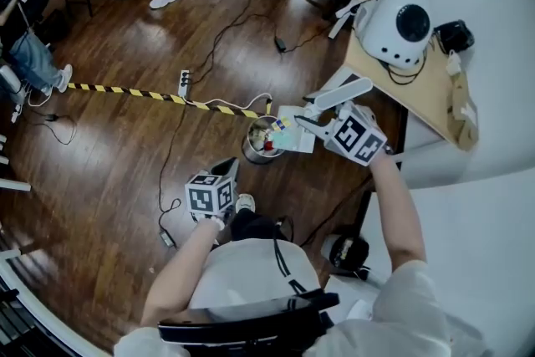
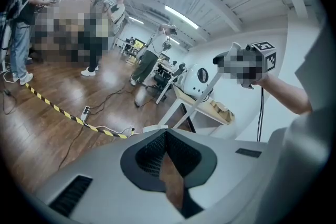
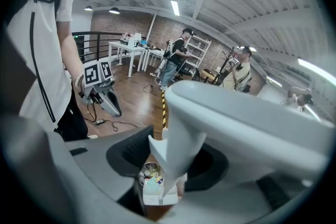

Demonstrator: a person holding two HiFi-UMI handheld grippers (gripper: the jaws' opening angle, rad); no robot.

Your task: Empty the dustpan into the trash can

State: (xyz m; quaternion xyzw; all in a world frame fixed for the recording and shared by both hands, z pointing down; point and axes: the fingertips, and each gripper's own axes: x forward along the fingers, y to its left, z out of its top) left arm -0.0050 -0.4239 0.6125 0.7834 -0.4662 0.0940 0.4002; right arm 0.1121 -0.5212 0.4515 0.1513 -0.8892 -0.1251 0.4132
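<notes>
My right gripper squeezes the white dustpan by its handle, and the pan hangs just over the trash can. My left gripper is pinched closed with nothing in it, near the can.

In the middle of the frame, your right gripper holds the white dustpan by its long handle. The pan is over the right edge of the trash can. Your left gripper is at the lower left of the can, not touching it. A yellow-black tape crosses the wooden floor above them.
</notes>
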